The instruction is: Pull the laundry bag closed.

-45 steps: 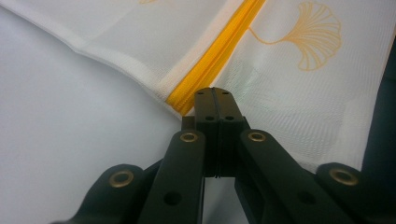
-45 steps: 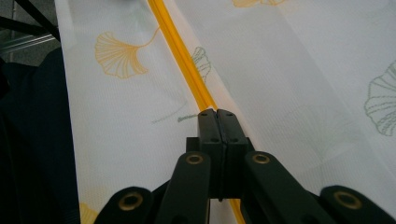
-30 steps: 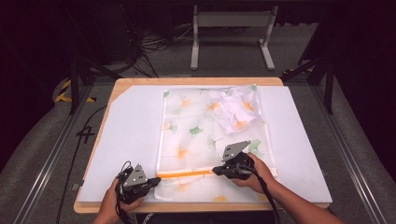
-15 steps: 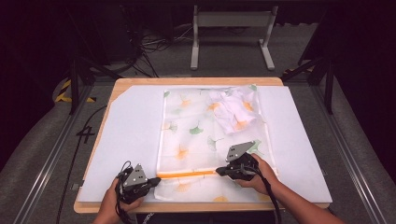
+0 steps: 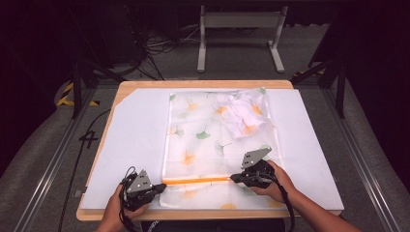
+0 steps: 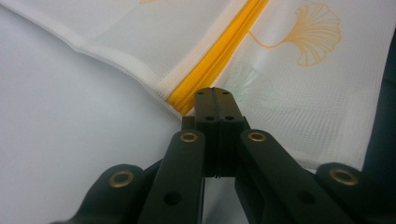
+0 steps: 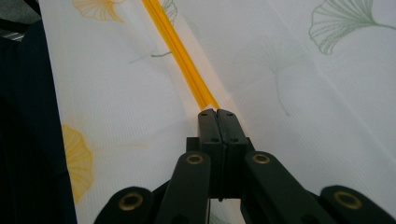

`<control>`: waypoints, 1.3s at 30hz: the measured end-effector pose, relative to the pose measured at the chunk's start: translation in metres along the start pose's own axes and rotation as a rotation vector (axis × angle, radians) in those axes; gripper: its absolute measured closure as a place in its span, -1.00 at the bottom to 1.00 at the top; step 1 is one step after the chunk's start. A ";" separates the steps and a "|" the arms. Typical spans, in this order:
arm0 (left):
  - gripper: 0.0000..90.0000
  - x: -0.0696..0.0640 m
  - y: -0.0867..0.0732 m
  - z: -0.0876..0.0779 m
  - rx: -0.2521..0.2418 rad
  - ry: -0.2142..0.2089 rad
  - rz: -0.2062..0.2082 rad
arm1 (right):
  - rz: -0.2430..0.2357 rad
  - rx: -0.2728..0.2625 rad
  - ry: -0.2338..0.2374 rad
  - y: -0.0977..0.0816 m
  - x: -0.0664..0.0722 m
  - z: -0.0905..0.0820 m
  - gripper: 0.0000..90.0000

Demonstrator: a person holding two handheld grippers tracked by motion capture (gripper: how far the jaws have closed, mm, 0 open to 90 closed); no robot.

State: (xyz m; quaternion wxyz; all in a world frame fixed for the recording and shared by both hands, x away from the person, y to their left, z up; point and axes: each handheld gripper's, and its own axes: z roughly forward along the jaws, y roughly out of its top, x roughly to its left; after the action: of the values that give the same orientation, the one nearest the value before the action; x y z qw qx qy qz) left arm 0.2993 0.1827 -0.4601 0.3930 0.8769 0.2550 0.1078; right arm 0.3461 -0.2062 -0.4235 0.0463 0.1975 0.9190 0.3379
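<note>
Near the table's front edge, the left gripper [image 5: 157, 187] and right gripper [image 5: 234, 178] are both pinching, jaws fully closed, the ends of the orange zipper [image 5: 196, 181] of the mesh bag [image 5: 203, 140], which is lying on the white sheet [image 5: 135, 135], leaving bare margins at both sides.

High view: above, facing fwd/down on table [image 5: 309, 145]; gripper views close (along jaws); both share orange zipper [image 6: 219, 60].

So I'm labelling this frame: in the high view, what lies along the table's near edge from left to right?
left gripper → orange zipper of the mesh bag → right gripper
</note>
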 end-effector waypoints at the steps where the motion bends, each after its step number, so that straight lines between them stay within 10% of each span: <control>1: 1.00 0.000 0.000 0.000 -0.001 0.000 0.002 | 0.005 0.002 -0.002 -0.002 -0.001 0.000 1.00; 39: 1.00 0.000 0.001 0.000 0.005 0.002 0.003 | 0.059 -0.010 -0.055 -0.030 -0.004 -0.021 1.00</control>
State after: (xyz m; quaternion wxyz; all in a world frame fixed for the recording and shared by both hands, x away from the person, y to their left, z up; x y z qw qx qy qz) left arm 0.2994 0.1819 -0.4595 0.3904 0.8781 0.2542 0.1086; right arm 0.3355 -0.2415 -0.4268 0.0625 0.2334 0.9095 0.3382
